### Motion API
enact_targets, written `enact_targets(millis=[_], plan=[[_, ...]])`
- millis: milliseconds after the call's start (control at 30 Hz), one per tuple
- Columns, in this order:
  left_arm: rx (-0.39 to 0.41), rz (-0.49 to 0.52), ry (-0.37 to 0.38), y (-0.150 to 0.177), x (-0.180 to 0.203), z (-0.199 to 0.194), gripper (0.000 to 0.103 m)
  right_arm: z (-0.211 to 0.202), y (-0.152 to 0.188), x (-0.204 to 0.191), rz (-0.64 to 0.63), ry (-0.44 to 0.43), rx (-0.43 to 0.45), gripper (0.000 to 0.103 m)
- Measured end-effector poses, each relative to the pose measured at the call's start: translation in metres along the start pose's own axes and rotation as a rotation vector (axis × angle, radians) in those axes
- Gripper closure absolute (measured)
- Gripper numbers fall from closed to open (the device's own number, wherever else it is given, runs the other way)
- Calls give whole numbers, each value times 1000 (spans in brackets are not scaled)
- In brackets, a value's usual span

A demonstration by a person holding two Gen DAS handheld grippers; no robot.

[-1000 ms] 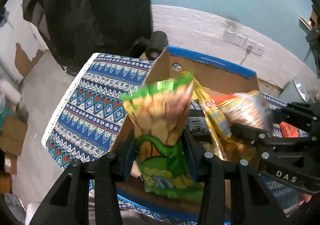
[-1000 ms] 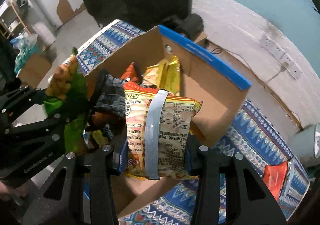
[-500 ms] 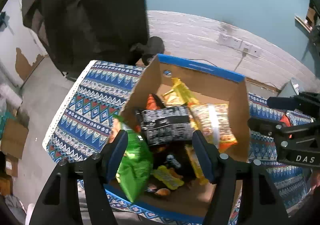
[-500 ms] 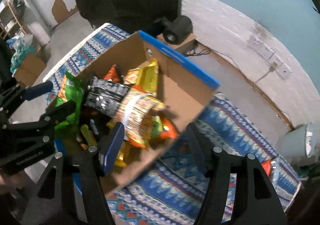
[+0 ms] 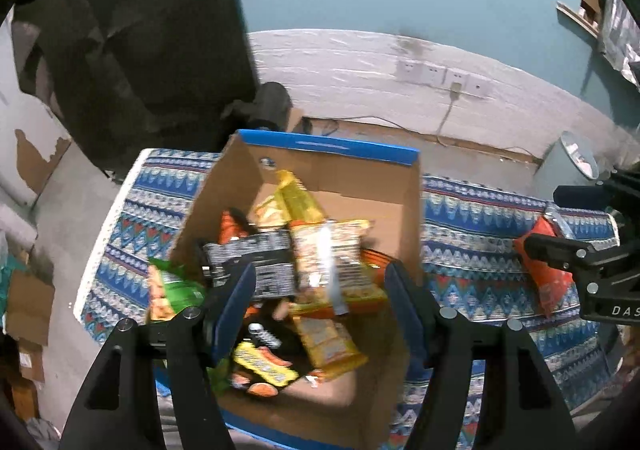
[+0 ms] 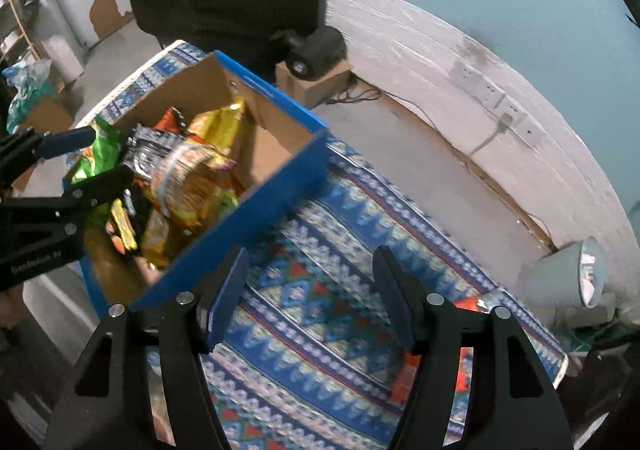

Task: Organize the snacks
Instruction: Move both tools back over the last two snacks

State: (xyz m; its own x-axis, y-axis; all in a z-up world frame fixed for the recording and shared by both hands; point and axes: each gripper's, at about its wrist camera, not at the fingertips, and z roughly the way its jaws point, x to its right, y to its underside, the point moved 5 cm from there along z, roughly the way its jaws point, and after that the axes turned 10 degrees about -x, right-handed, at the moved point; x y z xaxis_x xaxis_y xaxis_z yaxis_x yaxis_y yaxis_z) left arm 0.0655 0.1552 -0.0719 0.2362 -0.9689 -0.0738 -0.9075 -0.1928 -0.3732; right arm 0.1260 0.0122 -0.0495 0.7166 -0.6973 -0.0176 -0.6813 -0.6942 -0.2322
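Note:
A cardboard box with blue rims [image 5: 332, 144] [image 6: 256, 206] stands on a patterned blue cloth [image 5: 472, 234] [image 6: 320, 290] and holds several snack bags. Among them lie a green bag [image 5: 174, 288] [image 6: 100, 148] at its left wall, an orange-yellow bag with a clear strip [image 5: 332, 266] [image 6: 188, 178], a black-and-white pack [image 5: 256, 262] and a yellow bag [image 5: 296, 202]. My left gripper [image 5: 320, 302] hangs open above the box with nothing between its fingers. My right gripper [image 6: 310, 290] is open and empty over the cloth, right of the box. An orange-red bag [image 5: 544, 270] [image 6: 464, 330] lies on the cloth at the right, partly hidden by the right gripper's finger.
A black cylinder-shaped device [image 6: 316, 50] sits on a small cardboard carton [image 6: 316, 84] behind the table. A pale bin [image 5: 572, 162] [image 6: 568, 274] stands on the floor at the right. Wall sockets [image 5: 444, 76] with a cable lie behind. Dark fabric [image 5: 140, 30] hangs at the back left.
Both grippers let go of their bags, the green one and the orange-yellow one, which now lie in the box. Both drew back, and the right one moved rightward over the cloth.

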Motion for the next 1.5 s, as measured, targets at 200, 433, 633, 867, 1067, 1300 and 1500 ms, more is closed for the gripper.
enact_targets(millis=[200, 433, 633, 867, 1067, 1300, 1500], plan=[[-20, 35, 17, -4, 35, 6, 34, 4, 28, 41, 17, 33, -32, 38], [-66, 86, 37, -10, 84, 26, 34, 15, 61, 95, 57, 78, -59, 38], [-105, 141, 43, -12, 130, 47, 34, 30, 83, 136, 130, 74, -75, 38], [-140, 185, 56, -17, 184, 68, 34, 49, 109, 174, 177, 79, -98, 38], [-165, 210, 74, -24, 225, 86, 34, 71, 125, 207, 242, 75, -124, 38], [-203, 211, 96, -29, 258, 110, 34, 97, 131, 227, 248, 77, -148, 38], [-221, 249, 89, -24, 270, 129, 34, 115, 132, 234, 240, 77, -165, 38]])
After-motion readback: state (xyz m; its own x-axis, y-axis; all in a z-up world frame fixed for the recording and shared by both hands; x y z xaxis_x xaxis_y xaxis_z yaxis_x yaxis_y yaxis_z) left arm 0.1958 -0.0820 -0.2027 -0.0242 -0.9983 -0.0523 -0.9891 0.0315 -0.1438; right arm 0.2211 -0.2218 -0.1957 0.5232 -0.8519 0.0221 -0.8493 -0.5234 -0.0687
